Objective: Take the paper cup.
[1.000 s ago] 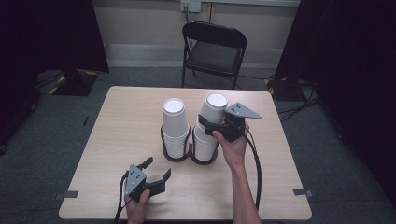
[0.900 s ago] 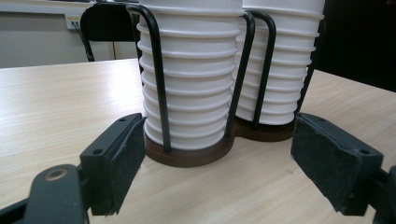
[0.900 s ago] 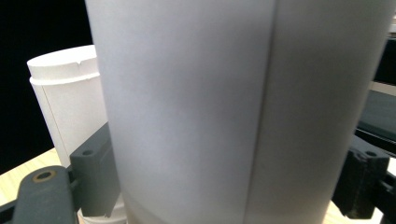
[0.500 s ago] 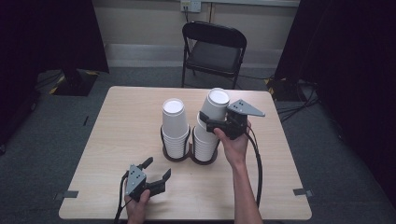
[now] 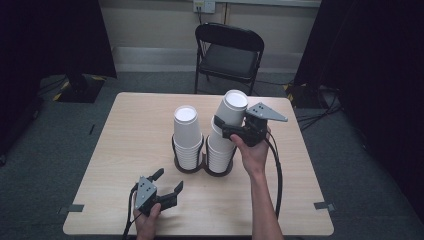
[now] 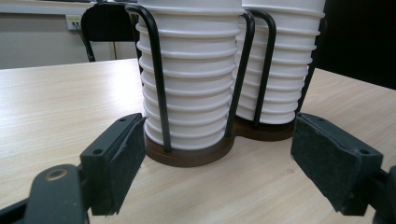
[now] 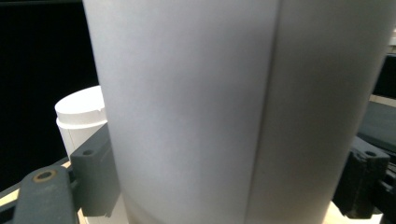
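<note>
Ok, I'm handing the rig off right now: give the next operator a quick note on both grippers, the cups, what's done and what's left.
Right gripper: shut on the top cup of the right stack, which tilts as it lifts off; not yet clear.
Left gripper: open, holding nothing, low over the table in front of the cup holder.
Left stack: upright in the holder, untouched.
Done: cup gripped and started upward.
Left, as a guess: pull the cup free, perhaps steadying the holder with the left gripper, then set it down.

overhead camera facing forward-down; both gripper cameras close on the cup stacks (image 5: 207, 137)
</note>
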Demonstrator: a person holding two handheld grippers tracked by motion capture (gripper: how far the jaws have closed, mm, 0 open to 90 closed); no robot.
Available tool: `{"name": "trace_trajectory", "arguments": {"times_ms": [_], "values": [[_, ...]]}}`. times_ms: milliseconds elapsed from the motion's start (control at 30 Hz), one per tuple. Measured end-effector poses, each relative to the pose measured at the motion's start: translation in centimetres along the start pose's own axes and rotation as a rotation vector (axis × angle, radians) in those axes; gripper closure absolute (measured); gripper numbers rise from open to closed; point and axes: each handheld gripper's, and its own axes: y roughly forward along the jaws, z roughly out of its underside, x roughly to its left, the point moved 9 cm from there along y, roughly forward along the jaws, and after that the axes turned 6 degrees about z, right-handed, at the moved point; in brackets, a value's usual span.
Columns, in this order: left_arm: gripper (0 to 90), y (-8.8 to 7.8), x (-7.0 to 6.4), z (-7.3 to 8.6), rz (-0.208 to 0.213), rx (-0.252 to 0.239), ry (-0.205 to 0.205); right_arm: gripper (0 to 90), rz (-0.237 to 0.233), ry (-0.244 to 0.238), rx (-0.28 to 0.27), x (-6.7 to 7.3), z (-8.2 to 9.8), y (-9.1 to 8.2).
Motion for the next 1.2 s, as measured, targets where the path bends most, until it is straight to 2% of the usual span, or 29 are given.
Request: {"name": "trace_trajectory", "arguments": {"times_ms": [67, 167, 267, 333, 433, 633, 833, 900, 933, 1067, 1200], "values": [[17.7, 0.0, 0.0, 0.0, -0.002, -0.001, 0.002, 14.0, 0.001, 0.000, -0.002, 0.0, -0.2, -0.1], [16.7, 0.0, 0.0, 0.0, -0.001, 0.006, 0.008, 14.1, -0.008, 0.028, -0.019, 0.1, -0.6, -0.4], [16.6, 0.0, 0.0, 0.0, 0.002, -0.001, 0.000, 14.0, -0.003, 0.024, -0.027, 0.1, -0.8, -0.5], [16.4, 0.0, 0.1, 0.0, 0.000, -0.006, -0.005, 14.1, -0.005, 0.038, -0.031, 0.1, -0.9, -0.6], [17.2, 0.0, 0.0, 0.0, 0.000, 0.006, 0.010, 14.1, 0.002, 0.041, -0.033, -0.2, -1.2, -0.9], [17.2, 0.0, 0.0, 0.0, 0.002, 0.004, 0.010, 14.1, 0.002, 0.059, -0.047, -0.5, -2.0, -1.6], [17.2, -0.1, 0.0, 0.0, 0.006, -0.004, 0.008, 14.1, 0.008, 0.056, -0.069, -0.6, -2.8, -2.3], [17.2, -0.1, 0.0, -0.1, 0.008, -0.012, 0.009, 14.2, -0.003, 0.062, -0.083, -0.5, -3.0, -2.6], [17.2, -0.1, 0.0, -0.1, 0.010, -0.010, 0.010, 14.2, 0.015, 0.058, -0.090, -0.7, -3.0, -2.9], [17.2, -0.1, 0.0, -0.1, 0.011, -0.010, 0.007, 14.2, 0.023, 0.057, -0.095, -0.9, -3.2, -3.6], [17.2, 0.0, 0.0, -0.1, 0.009, -0.008, -0.002, 14.2, 0.040, 0.049, -0.086, -1.7, -3.2, -4.8]]}}
